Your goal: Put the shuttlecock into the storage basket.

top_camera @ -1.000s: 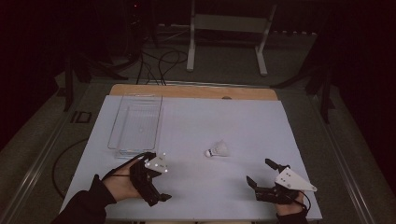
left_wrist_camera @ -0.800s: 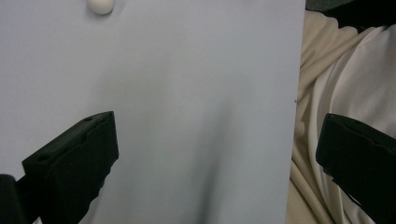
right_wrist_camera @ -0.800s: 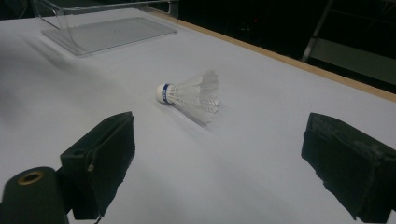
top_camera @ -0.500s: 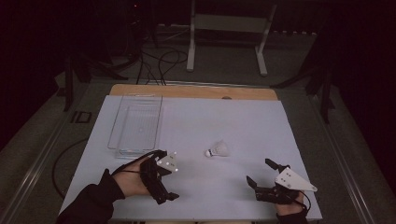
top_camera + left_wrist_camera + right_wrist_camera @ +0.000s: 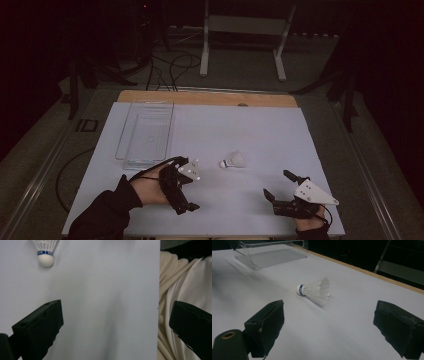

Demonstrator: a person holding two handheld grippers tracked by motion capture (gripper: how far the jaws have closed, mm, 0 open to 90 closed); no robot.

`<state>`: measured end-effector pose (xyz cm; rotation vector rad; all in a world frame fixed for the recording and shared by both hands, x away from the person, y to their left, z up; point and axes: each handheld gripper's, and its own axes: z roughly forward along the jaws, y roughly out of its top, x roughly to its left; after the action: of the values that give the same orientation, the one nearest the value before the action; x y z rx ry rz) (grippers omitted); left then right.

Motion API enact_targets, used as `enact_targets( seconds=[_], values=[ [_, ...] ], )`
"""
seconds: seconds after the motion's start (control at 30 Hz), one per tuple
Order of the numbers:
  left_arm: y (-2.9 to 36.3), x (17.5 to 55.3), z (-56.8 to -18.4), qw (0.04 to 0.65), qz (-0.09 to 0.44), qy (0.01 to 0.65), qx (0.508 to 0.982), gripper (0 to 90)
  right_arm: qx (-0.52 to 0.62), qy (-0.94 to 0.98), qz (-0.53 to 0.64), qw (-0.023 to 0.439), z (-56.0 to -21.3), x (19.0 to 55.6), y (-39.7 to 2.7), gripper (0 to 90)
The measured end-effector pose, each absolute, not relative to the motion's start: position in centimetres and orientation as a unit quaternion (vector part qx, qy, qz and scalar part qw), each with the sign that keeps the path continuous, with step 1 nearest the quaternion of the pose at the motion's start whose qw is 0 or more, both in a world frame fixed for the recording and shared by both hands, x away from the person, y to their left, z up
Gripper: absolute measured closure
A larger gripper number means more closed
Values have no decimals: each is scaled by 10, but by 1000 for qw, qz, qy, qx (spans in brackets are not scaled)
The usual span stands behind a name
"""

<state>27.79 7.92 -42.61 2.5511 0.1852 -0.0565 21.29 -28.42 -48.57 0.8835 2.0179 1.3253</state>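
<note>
We note left gripper (image 5: 186, 184) and right gripper (image 5: 286, 189) near the front edge, jaws wide apart, holding nothing. Shuttlecock (image 5: 233, 160) lies on its side between them, farther in. Clear tray (image 5: 146, 135) beyond, apparently empty.

Black two-jaw left claw (image 5: 186, 186) and right claw (image 5: 283, 192) carry grey three-cornered plates; dark sleeve (image 5: 102, 215).
</note>
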Motion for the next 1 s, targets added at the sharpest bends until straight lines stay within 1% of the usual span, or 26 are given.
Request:
enact_targets(
  seconds=[0.43,1.0],
  values=[
    [59,293,-423,293,-22,55,954,0,327,755,495,281,-486,213,-284,96],
    [37,315,-427,301,-23,67,951,0,327,756,494,278,-486,213,-283,96]
  ],
)
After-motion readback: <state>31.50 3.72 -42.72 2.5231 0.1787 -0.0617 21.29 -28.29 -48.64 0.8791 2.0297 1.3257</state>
